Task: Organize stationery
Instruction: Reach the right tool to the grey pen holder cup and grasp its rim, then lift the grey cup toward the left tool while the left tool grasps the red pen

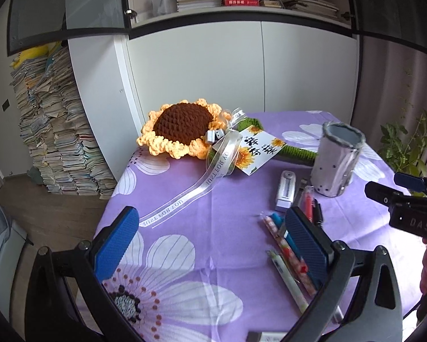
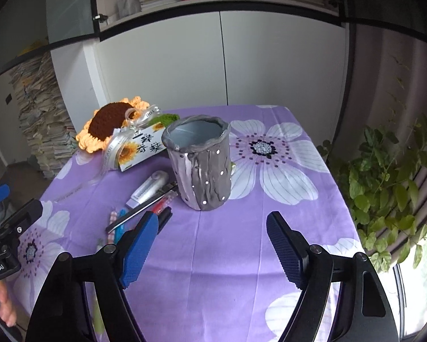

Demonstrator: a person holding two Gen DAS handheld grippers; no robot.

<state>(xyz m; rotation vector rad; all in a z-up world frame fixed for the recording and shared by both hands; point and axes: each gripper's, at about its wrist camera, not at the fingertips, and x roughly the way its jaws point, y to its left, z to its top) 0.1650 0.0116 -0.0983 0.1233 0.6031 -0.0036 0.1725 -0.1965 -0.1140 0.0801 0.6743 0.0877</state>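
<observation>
Purple flower-print cloth (image 2: 213, 256) covers the whole tabletop, and both my grippers are over its near edge with nothing in them. Left gripper (image 1: 210, 245) has its blue pads spread wide, empty. Right gripper (image 2: 213, 245) also has its pads apart with only bare cloth between them, so no grip yet.

Stuff to sort: a loose bunch of pens (image 1: 290, 245) lying flat around the middle of the table, toward the near edge, including a floral-pattern pen (image 1: 273, 229), a white pen (image 1: 287, 279) and a red translucent pen (image 1: 307, 199). Just beyond them sits a white rectangular stapler-looking thing (image 1: 286, 189), can't swear what it is. The grey clay-looking pen cup with white dots (image 2: 199, 165) stands upright near the table's middle, right beside the pile, mouth open and apparently empty.

Crocheted sunflower with ribbon and a card (image 1: 182, 128) is at the far left corner, out of the way.

My plan, for what it's worth: take one pen at a time, not the bundle. They overlap, so I'd go for the outermost white one first, pinch across the barrel near mid-length, lift clear, tip it upright and drop it in the cup. That cup looks light and wobbly, so steadying it with the other gripper seems smart, otherwise a bump could knock it over.
</observation>
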